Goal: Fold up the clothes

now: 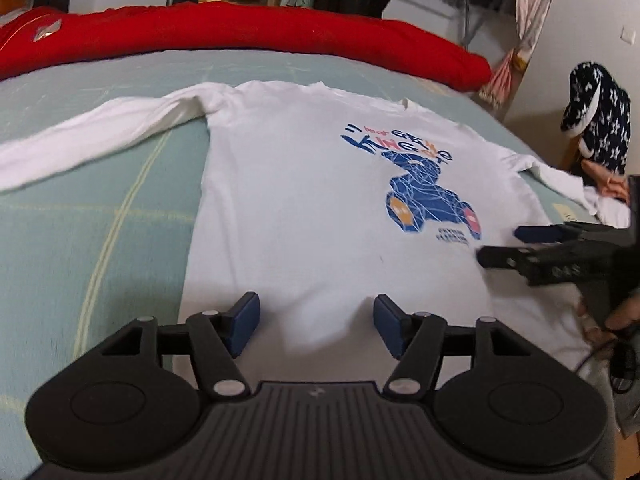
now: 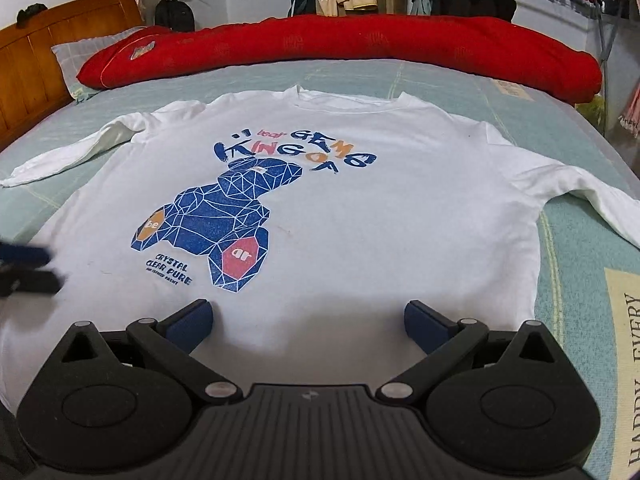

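Observation:
A white long-sleeved shirt with a blue bear print lies flat, front up, on the pale green bed sheet, both sleeves spread outwards. My left gripper hovers over the shirt's lower hem, open, with only cloth below its blue pads. To its right, near the hem, is my right gripper, seen from the side. In its own view the right gripper stands wide open above the hem, nothing between its fingers. The left gripper shows blurred at that view's left edge.
A red duvet lies rolled along the far side of the bed, beside a wooden headboard. A dark patterned garment hangs over a chair off the bed's edge. A hand holds the right gripper. Clothes hang on racks behind.

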Available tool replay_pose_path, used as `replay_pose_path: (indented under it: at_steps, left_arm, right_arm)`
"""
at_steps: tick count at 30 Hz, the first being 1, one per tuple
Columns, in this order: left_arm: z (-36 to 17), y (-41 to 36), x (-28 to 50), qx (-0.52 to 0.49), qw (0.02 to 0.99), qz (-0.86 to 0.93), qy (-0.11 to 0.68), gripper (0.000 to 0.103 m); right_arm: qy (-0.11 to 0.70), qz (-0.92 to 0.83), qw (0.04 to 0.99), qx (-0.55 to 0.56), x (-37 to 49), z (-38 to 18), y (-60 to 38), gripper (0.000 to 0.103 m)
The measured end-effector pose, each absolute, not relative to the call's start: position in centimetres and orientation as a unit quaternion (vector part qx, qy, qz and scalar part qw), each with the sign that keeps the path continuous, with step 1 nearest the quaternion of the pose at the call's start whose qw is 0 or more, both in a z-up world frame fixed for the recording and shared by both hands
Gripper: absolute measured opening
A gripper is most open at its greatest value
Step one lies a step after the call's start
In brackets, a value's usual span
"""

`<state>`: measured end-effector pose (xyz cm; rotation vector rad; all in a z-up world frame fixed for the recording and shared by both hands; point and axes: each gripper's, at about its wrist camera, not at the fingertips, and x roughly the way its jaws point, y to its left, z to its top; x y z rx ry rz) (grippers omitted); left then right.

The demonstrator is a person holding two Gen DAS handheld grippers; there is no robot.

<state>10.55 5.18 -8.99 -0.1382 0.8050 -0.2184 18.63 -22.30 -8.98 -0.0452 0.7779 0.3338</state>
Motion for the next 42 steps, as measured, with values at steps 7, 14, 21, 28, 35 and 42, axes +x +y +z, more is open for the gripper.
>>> replay_pose_path:
  at_steps: [7,14,21,28,35,42]
  left_arm:
    - [-7.9,6.2,11.0,-0.107,0.91,-0.115,0.385,0.063]
    - [-9.5,7.3,14.0,-0.151,0.899,-0.119,0.393,0.063]
    - [-9.3,10.7,13.8,-0.234,0.885,-0.137,0.379,0.061]
    - [-6.5,16.0,15.9,-0.217,0.909,-0.082,0.347,0.06]
    - [-4.5,22.5,18.8,-0.172,0.922,-0.018,0.346,0.054]
    - [-6.5,27.3,18.6,-0.231,0.909,0.006,0.346,0.054]
  right_arm:
    - [0.35,0.156,0.924,-0.018,18.0,-9.7,-22.2,0.103]
    - [0.332,0.144,0.932,-0.015,17.3,-9.8,-22.1,0.103]
    - [0.318,0.147,0.937,-0.008,17.0,-10.2,-22.3,0.103]
    - [0.313,0.147,0.938,-0.008,16.8,-10.2,-22.2,0.103]
    - [0.369,0.179,0.911,0.049,18.2,-7.3,-21.8,0.103]
    - [0.359,0.261,0.885,0.142,19.0,-5.2,-18.6,0.103]
